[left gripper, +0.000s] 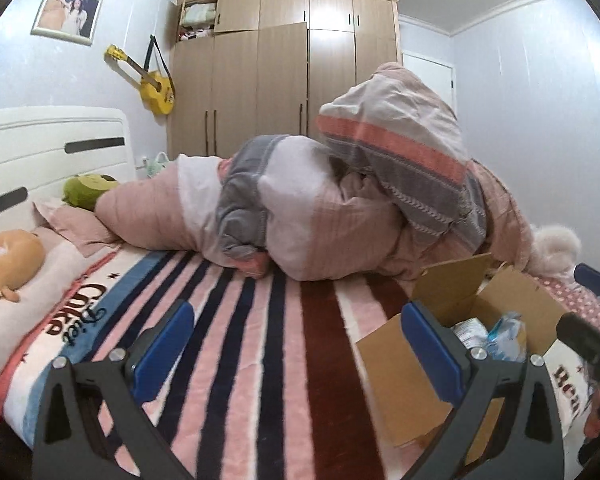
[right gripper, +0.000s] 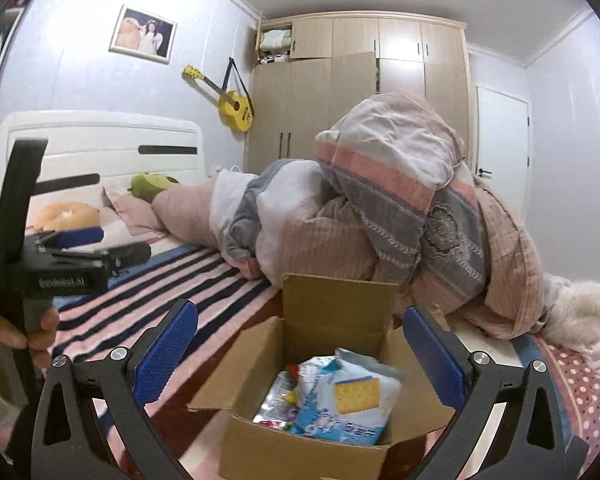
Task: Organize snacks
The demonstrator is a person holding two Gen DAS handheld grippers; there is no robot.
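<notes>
Both tongs, left and right, spread apart, holding nothing. Below right tongs: open brown cardboard box holding blue-white cracker packets. Risk: crushed crackers from hard squeezing.

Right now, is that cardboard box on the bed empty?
No, the cardboard box stands open on the striped blanket, and a blue cracker packet lies inside beside another snack packet.
</notes>
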